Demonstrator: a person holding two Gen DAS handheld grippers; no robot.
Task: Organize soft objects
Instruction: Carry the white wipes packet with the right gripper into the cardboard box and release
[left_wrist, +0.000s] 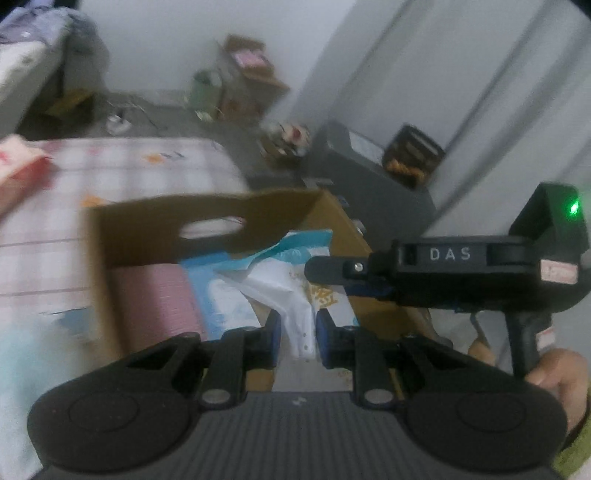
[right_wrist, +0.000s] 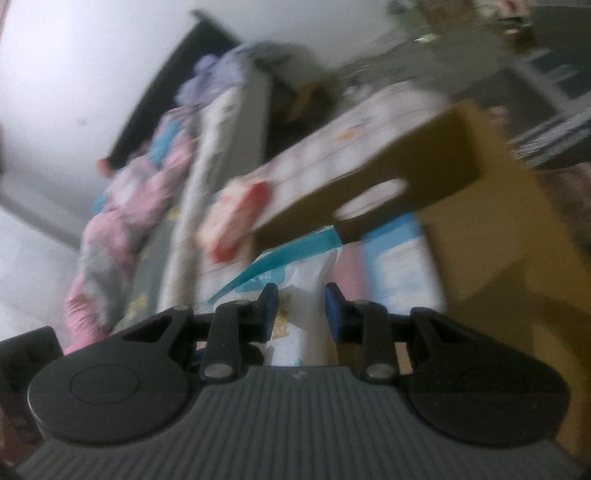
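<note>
A white and teal soft package (left_wrist: 284, 291) hangs over an open cardboard box (left_wrist: 155, 225). My left gripper (left_wrist: 298, 334) is shut on its lower white end. My right gripper (right_wrist: 301, 312) is shut on the same package (right_wrist: 306, 295) from the other side; it shows in the left wrist view (left_wrist: 332, 271) reaching in from the right. Inside the box lie a pink pack (left_wrist: 155, 306) and a blue and white pack (left_wrist: 225, 299). The box (right_wrist: 454, 155) also shows in the right wrist view.
The box stands on a bed with a pink checked sheet (left_wrist: 122, 173). A red and white pack (left_wrist: 18, 166) lies at the bed's left. A grey bin (left_wrist: 369, 173) and floor clutter stand behind. Pink bedding (right_wrist: 122, 206) is piled at the left.
</note>
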